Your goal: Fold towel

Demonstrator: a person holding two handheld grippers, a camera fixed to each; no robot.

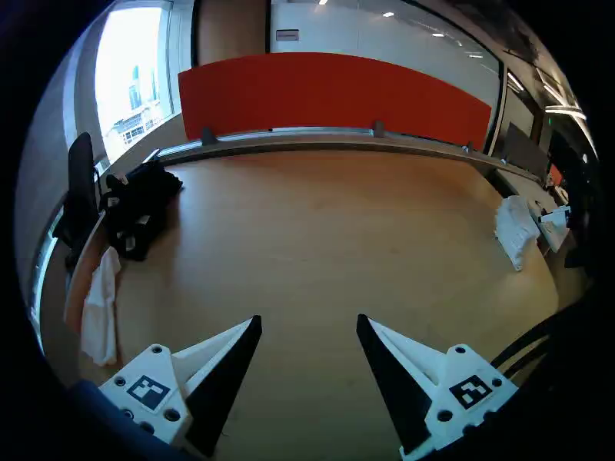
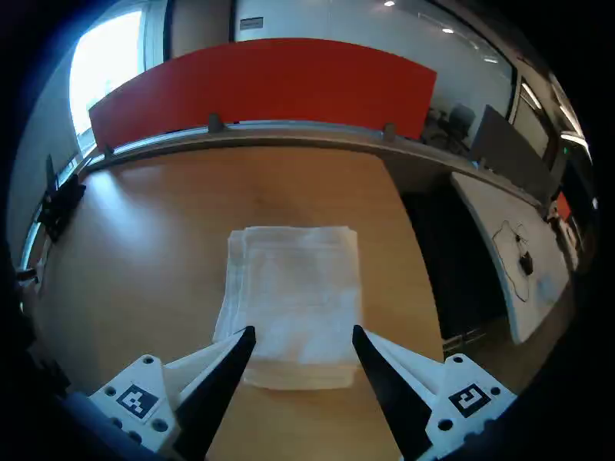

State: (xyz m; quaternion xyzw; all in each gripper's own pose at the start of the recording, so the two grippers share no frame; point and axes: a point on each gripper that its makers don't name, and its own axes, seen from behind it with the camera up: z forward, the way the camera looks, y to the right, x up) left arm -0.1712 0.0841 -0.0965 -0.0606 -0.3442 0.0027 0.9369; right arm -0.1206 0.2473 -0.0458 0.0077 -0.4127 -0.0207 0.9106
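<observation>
Towel (image 2: 296, 300) lay folded in a neat stack on the table (image 2: 138, 230), on the near side of the red divider (image 2: 261, 81). The right claw (image 2: 303, 338) hovered at its near edge, spread wide, grasping nothing. The left claw (image 1: 309, 326) hung released above the table.

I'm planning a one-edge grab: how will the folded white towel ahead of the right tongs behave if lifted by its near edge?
Likely floppy: the folded white towel lies in soft, uneven layers, so one edge would probably peel up. Pushed, it may slide or bunch on the smooth wooden table.
</observation>
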